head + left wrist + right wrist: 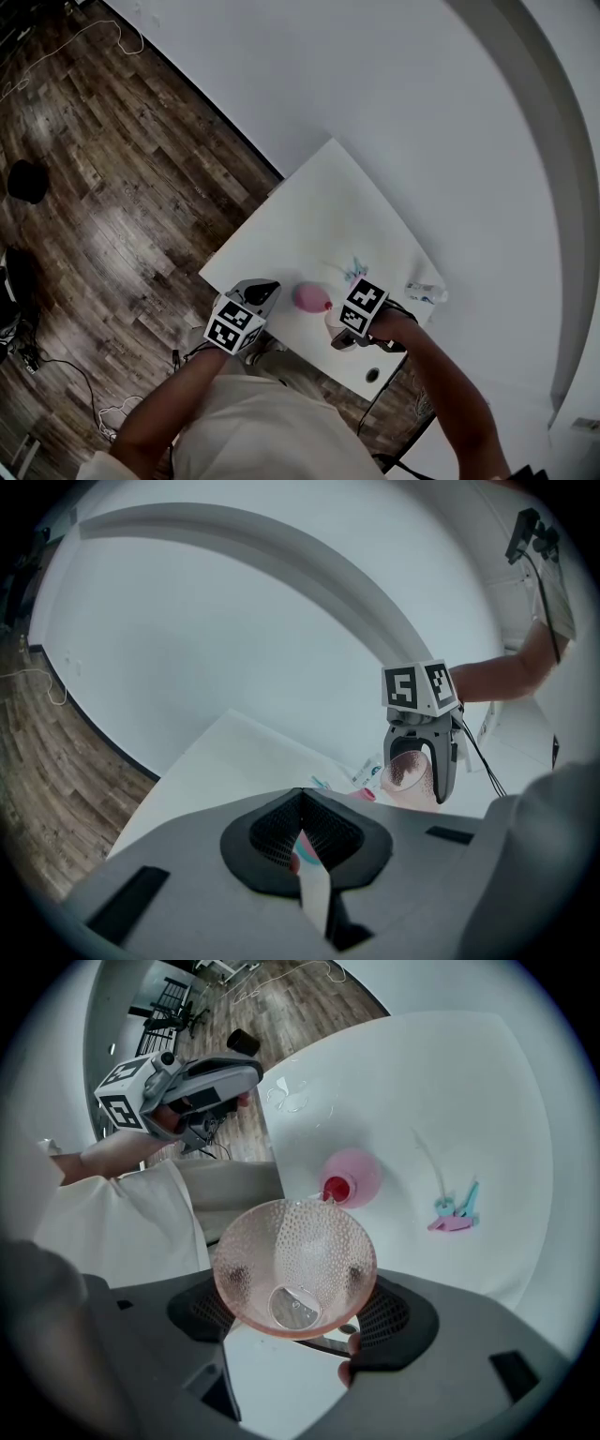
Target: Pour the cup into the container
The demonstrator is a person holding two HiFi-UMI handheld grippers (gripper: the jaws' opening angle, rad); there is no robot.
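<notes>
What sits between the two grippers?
The pink container; the head view shows it between the left gripper and right gripper.

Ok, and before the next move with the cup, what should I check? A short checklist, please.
1. Grip on the cup: ok. The right claw is shut on its sides.
2. Cup rim lined up with the container mouth: cannot tell. In the right gripper view the rim meets the red mouth, but the height between them is unclear.
3. Container held steady: not ok. It stands free; the left claw is shut, empty and apart from it.
4. Contents in the cup: cannot tell.
5. Clutter at the pour spot: ok. The clip lies well aside.
</notes>
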